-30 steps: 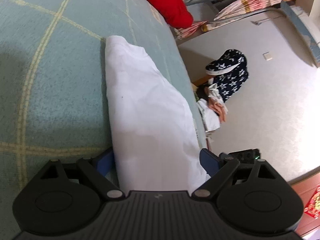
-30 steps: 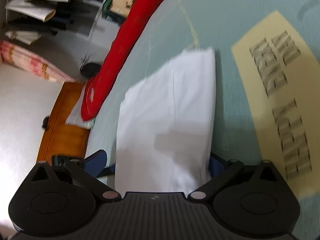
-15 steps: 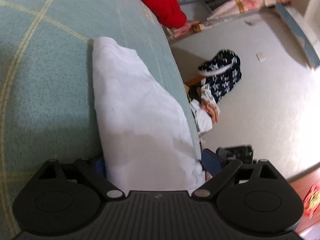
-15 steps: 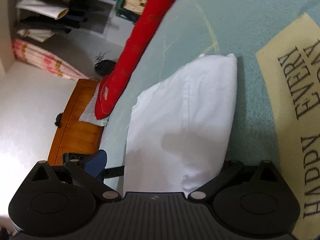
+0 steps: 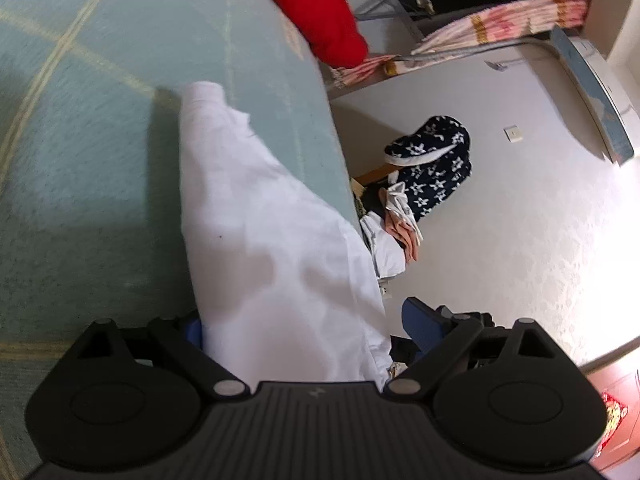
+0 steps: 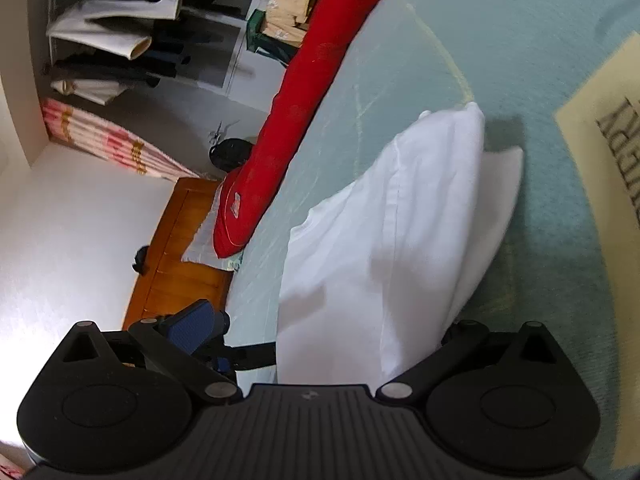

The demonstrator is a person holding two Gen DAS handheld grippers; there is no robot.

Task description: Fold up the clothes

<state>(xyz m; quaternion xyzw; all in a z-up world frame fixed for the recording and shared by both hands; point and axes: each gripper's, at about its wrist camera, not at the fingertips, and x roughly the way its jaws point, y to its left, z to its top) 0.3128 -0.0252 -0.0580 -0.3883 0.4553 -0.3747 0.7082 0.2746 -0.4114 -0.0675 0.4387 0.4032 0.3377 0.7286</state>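
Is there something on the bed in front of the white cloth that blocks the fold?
Nothing visible does. The cloth lies between the fingers of both grippers, and the bed beyond it is bare. The red pillow lies apart at the edge.

A garment [image 5: 260,240] lies on a bed [image 5: 100,160], running from 6 toward 12 o'clock between the fingers of the left gripper [image 5: 304,328]. A bolster [image 5: 316,12] rests on the bed at 12 o'clock; a clothes pile [image 5: 420,184] sits on the floor [image 5: 520,220] at 3 o'clock, beside the bed's edge.
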